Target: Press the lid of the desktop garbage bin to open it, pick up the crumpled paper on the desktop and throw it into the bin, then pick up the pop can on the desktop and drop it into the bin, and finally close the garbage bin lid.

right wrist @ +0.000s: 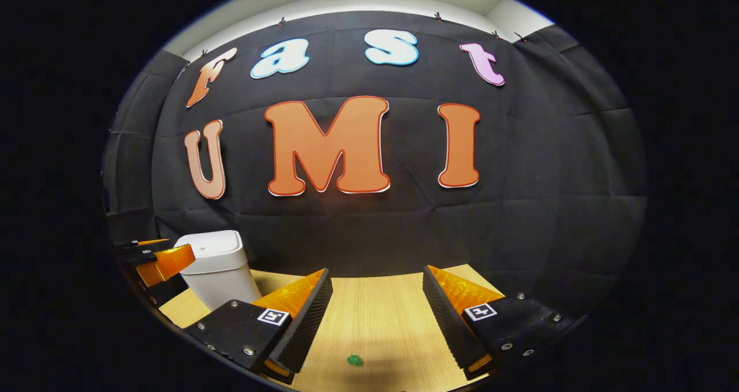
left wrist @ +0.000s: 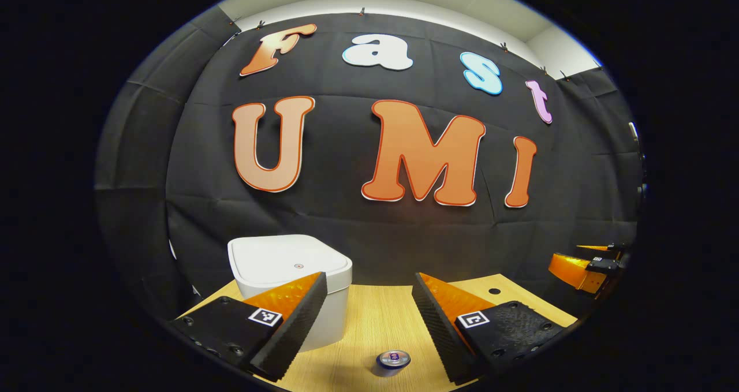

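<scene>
Both tongs are hanging spread and empty above the table (left wrist: 369, 317). The bin (left wrist: 291, 276), lid closed, is standing behind the left tongs (left wrist: 369, 323). The can (left wrist: 392, 362) is sitting near the bin, just below these tongs. The right tongs (right wrist: 375, 317) are hovering well apart from the bin.

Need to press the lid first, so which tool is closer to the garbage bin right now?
Left. The left tool hangs open right before the garbage bin; the right tool sits farther off, with the bin off to its left.
</scene>
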Demonstrator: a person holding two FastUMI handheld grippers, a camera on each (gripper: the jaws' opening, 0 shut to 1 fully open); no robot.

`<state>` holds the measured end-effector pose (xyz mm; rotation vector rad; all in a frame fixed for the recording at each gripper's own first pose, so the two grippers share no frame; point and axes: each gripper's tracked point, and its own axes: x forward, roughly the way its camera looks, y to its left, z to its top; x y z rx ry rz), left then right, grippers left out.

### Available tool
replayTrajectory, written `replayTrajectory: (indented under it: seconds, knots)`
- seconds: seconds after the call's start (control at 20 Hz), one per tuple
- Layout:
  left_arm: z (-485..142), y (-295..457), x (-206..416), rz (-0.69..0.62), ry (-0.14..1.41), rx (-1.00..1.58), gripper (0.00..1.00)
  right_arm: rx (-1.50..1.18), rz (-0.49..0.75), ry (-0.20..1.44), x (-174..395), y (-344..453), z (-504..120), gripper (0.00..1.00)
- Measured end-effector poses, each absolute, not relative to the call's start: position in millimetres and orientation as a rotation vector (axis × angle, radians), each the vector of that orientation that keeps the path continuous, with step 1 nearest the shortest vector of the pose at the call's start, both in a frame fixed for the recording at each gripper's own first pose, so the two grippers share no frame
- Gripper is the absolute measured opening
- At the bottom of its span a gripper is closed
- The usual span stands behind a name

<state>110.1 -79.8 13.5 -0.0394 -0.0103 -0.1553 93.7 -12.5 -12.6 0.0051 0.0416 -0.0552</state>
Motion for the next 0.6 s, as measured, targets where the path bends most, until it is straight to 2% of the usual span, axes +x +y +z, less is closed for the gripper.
replayTrajectory:
  seconds: [0.6]
  knots:
    - [22.2, -80.8, 108.4, -0.147, -0.026, -0.010, 0.94, -0.004, -0.044, 0.041, 95.7, -12.7, -12.8, 0.94]
